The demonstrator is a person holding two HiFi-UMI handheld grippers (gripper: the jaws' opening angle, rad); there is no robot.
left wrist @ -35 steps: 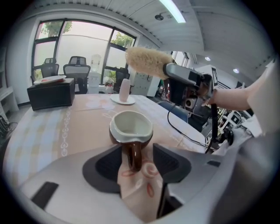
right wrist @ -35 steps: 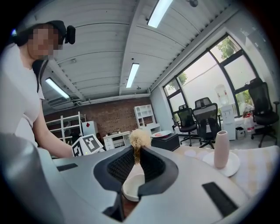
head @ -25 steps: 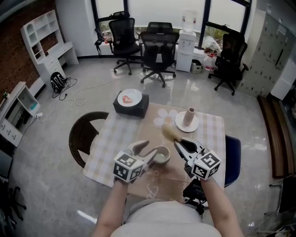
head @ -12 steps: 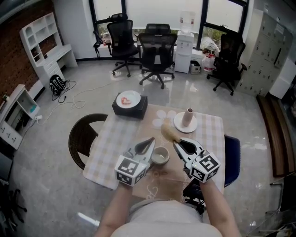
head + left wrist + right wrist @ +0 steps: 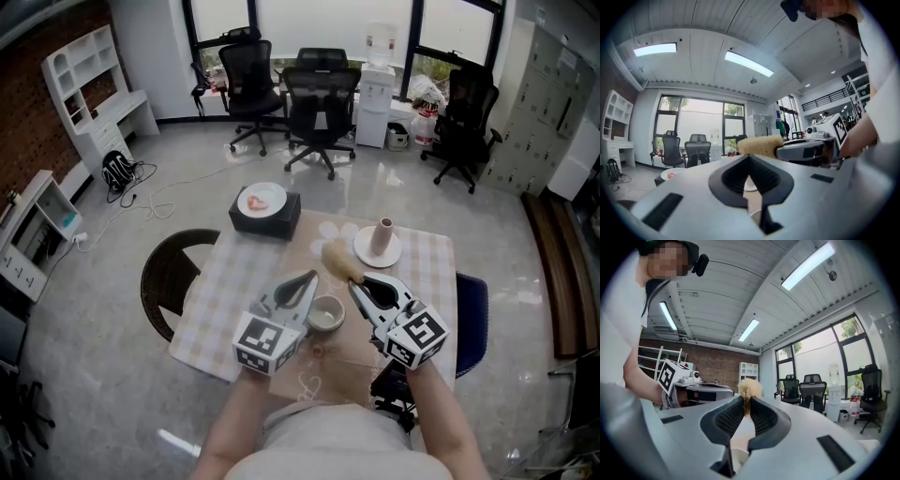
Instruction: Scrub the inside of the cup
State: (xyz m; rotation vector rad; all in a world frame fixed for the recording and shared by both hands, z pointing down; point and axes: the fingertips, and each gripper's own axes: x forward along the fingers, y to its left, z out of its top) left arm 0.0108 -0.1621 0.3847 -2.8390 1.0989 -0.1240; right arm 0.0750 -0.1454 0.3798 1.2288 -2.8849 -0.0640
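Note:
A small pale cup [image 5: 325, 314] stands on the brown mat near the table's front edge. My left gripper [image 5: 307, 281] lies along the cup's left side with its jaws closed, pinching the cup's wall. In the left gripper view the jaws [image 5: 749, 159] meet, and a sliver of white rim [image 5: 755, 215] shows below them. My right gripper [image 5: 357, 283] is shut on the stem of a sponge brush. Its tan head [image 5: 337, 260] sticks out just behind and right of the cup. The right gripper view shows that head [image 5: 749, 388] past the closed tips [image 5: 746, 404].
A white plate with a tall beige cylinder [image 5: 381, 238] stands at the back right of the checked table [image 5: 225, 281]. A black box carrying a plate of food [image 5: 263, 208] sits at the back left. A brown chair [image 5: 169, 272] is on the left and a blue seat [image 5: 472, 314] on the right.
The left gripper's jaws, spread around the cup's left wall a second ago, have closed on it. The right gripper and sponge brush shifted slightly up and left.

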